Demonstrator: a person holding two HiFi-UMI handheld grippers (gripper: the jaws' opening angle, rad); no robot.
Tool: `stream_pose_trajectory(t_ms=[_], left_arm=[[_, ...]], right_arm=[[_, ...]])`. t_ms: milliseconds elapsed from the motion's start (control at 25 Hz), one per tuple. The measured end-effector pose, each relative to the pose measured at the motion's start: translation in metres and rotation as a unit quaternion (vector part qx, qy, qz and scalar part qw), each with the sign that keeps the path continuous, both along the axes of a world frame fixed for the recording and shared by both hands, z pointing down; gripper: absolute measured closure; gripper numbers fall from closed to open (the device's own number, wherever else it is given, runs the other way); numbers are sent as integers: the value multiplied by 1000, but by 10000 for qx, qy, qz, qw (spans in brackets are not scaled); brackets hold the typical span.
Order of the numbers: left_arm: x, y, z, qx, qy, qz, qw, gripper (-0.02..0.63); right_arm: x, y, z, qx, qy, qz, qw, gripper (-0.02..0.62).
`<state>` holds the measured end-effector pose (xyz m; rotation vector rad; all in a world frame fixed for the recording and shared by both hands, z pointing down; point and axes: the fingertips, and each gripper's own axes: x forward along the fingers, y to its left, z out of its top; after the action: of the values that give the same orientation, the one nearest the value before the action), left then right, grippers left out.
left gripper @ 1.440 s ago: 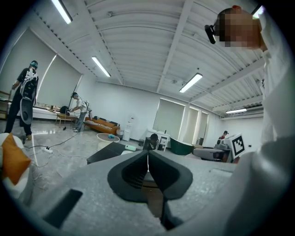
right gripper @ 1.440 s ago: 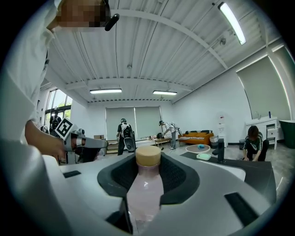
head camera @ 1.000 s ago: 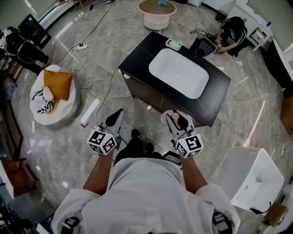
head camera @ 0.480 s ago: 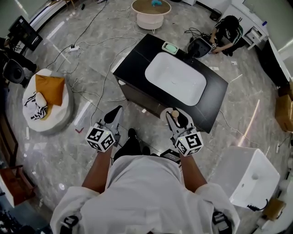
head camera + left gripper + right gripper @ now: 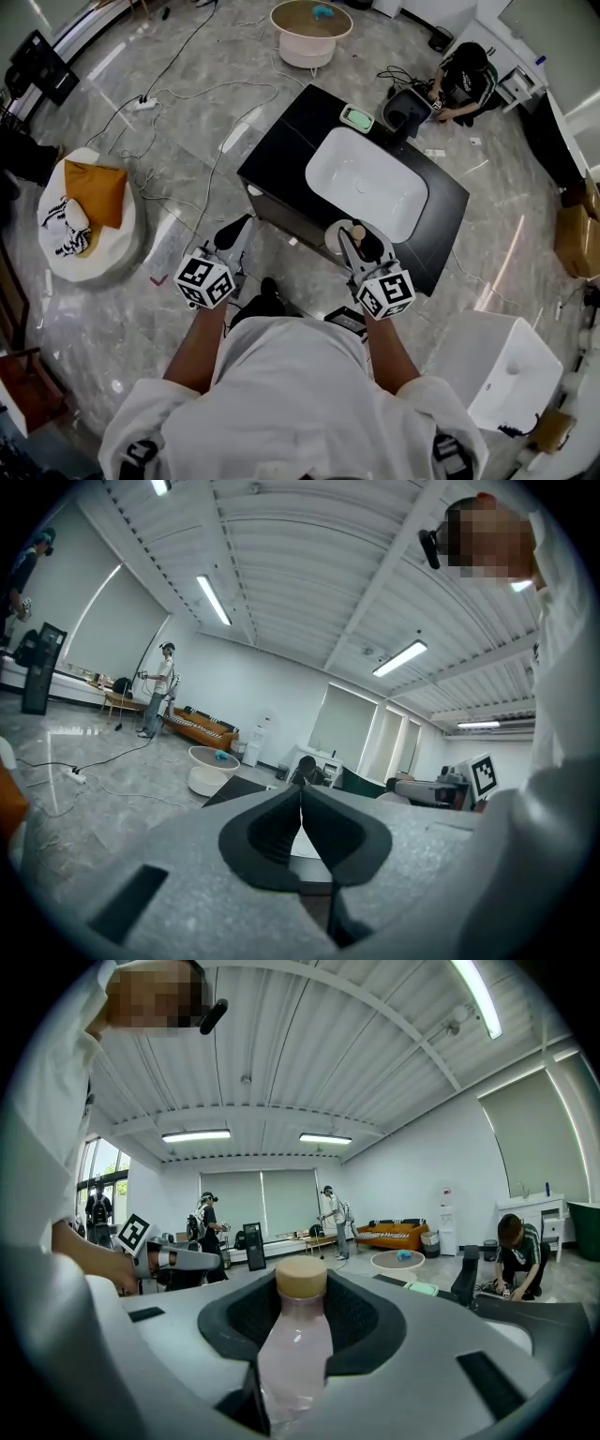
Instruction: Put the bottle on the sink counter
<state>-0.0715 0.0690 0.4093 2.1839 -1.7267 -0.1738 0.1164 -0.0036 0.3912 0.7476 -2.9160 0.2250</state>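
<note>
Right gripper (image 5: 302, 1314): we note the jaws clamped on a bottle (image 5: 292, 1363). It is pale pink and see-through with a tan cap (image 5: 301, 1277), and it stands upright between the dark pads. From the head view the right gripper (image 5: 356, 246) points away from the person, and the bottle (image 5: 357, 232) shows against the near edge of the sink counter (image 5: 281, 159), just beside the near rim of the white basin (image 5: 366, 183). It is held by the gripper, not standing on the counter top.

Left gripper (image 5: 301, 832): pads pressed together, nothing between them. In the head view the left gripper (image 5: 234, 236) hangs over the grey marble floor (image 5: 187, 122), short of the counter's near left side and well apart from the right one. Each gripper carries its marker cube, near the person's forearms.

Further out: the counter is black and set at an angle to us. A small green dish (image 5: 356, 117) lies at the counter's far edge. Behind it a person (image 5: 461, 70) in dark clothes crouches on the floor. A round low table (image 5: 311, 28) stands beyond the counter. To the left we see a round white seat (image 5: 56, 248) bearing an orange cushion (image 5: 94, 187). A white box (image 5: 506, 370) sits at lower right. Cables trail across the floor.
</note>
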Motion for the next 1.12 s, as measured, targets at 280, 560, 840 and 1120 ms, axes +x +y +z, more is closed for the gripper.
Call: stream_pose_trajectory(t_ms=[280,560,840,1120], left_arm=[[-44,-24,6,31,209,109,9997,589],[-80,-49,17,31,300,292,9991,589],[-95,-81,20,30,327,424,9986,589],[-106,-124,30,-42,315,447,9985,589]], right_arm=[[-46,-26,0,-55,70,44,10000,456],[-93,-39,5,-79,-7,23,10000,456],[-107,-65,3,-19,-29,94,9999,456],[-107,-106,17,-19,-78,312,9995,456]])
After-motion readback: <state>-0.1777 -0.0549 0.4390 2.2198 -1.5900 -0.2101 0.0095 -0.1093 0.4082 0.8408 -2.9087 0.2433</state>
